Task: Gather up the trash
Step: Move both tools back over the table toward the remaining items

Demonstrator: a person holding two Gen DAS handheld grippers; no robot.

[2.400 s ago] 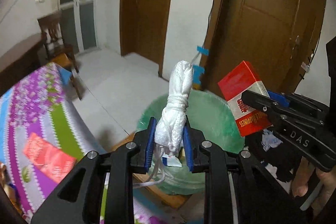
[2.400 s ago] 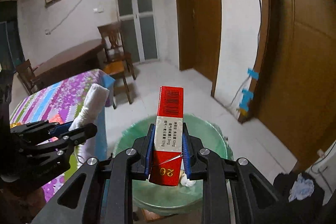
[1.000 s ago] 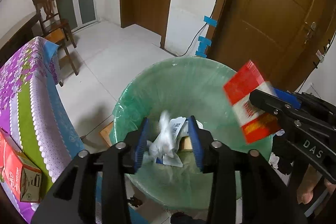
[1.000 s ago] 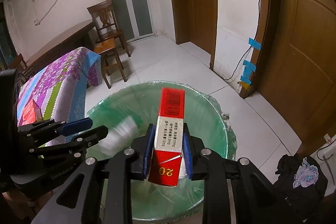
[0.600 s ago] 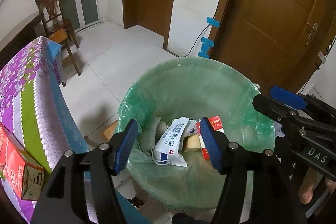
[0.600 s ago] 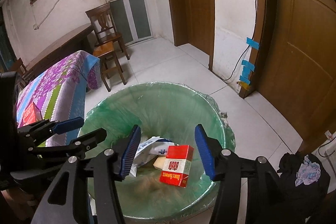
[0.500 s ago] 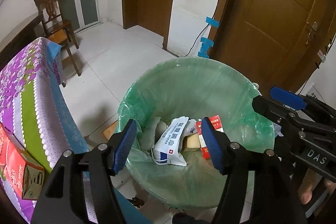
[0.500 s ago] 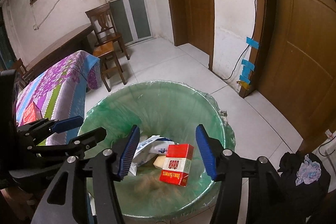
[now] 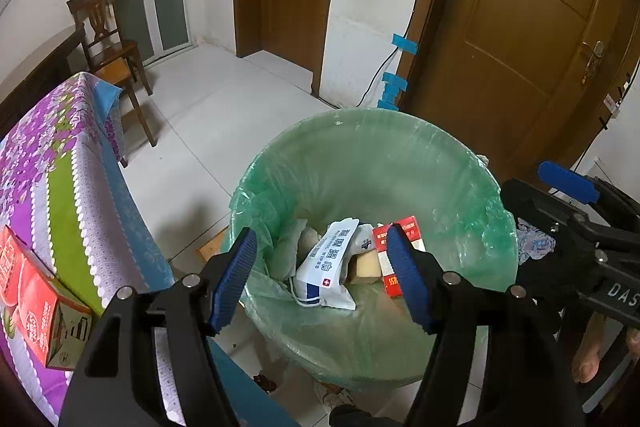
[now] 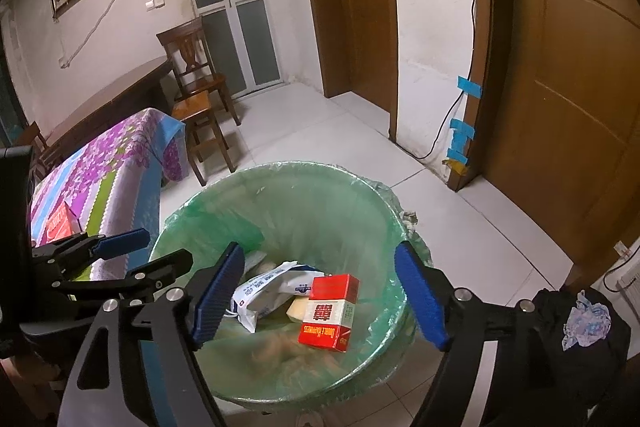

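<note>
Both grippers hung over the green-lined bin (image 10: 384,211), empty: my left gripper (image 9: 322,277) stood spread, my right gripper (image 10: 320,293) was opening wider. Below them the red cigarette pack (image 10: 330,313) lay flat among the bin's trash. More trash, a red carton (image 9: 34,307), lay on the tablecloth (image 9: 56,163), nearer my left hand.

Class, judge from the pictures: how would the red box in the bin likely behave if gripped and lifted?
The red box probably stays stiff: its edges look square and uncrushed. It seems light, resting atop loose trash in the bin. Its glossy faces might slip between pads.
</note>
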